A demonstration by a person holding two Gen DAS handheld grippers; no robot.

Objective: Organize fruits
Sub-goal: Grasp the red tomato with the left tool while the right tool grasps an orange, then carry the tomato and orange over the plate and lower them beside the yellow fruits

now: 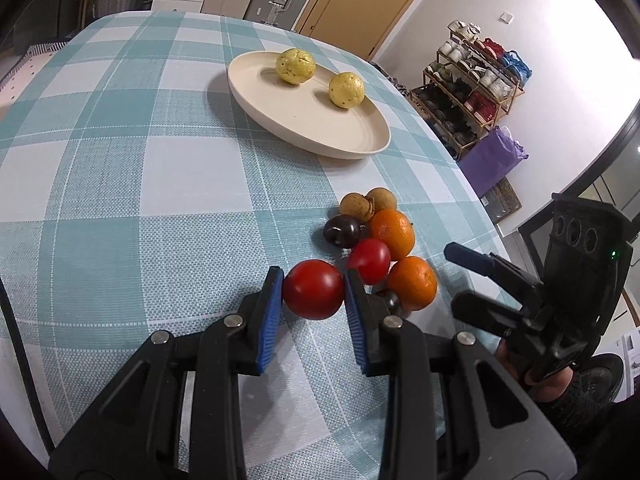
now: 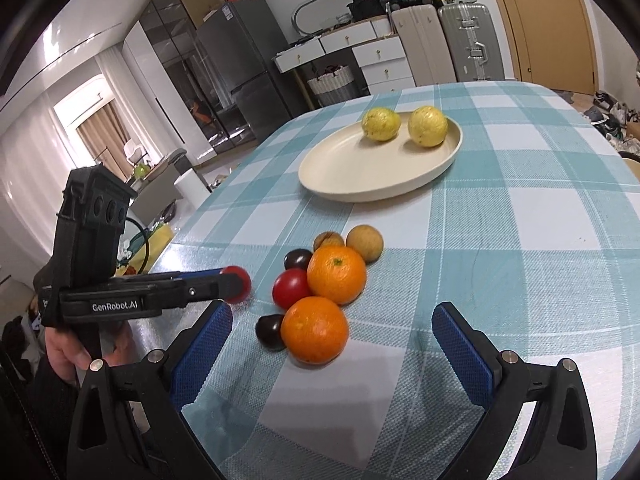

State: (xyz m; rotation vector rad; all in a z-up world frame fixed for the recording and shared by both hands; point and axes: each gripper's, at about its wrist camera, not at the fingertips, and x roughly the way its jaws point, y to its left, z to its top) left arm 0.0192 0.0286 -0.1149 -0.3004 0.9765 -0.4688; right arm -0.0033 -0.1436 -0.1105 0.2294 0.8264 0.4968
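Teal-checked tablecloth beneath cream plate; behind, perhaps suitcases.

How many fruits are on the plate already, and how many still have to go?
Done: two yellow fruits sit on the plate. In hand: the left gripper squeezes a red tomato; the right gripper is open and empty. Left: another tomato, two oranges, two brown fruits and two dark ones on the tablecloth.

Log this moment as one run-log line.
left claw: shut on red tomato | right claw: open, empty | plate: two yellow fruits | pile on tablecloth: oranges, tomato, dark and brown fruits
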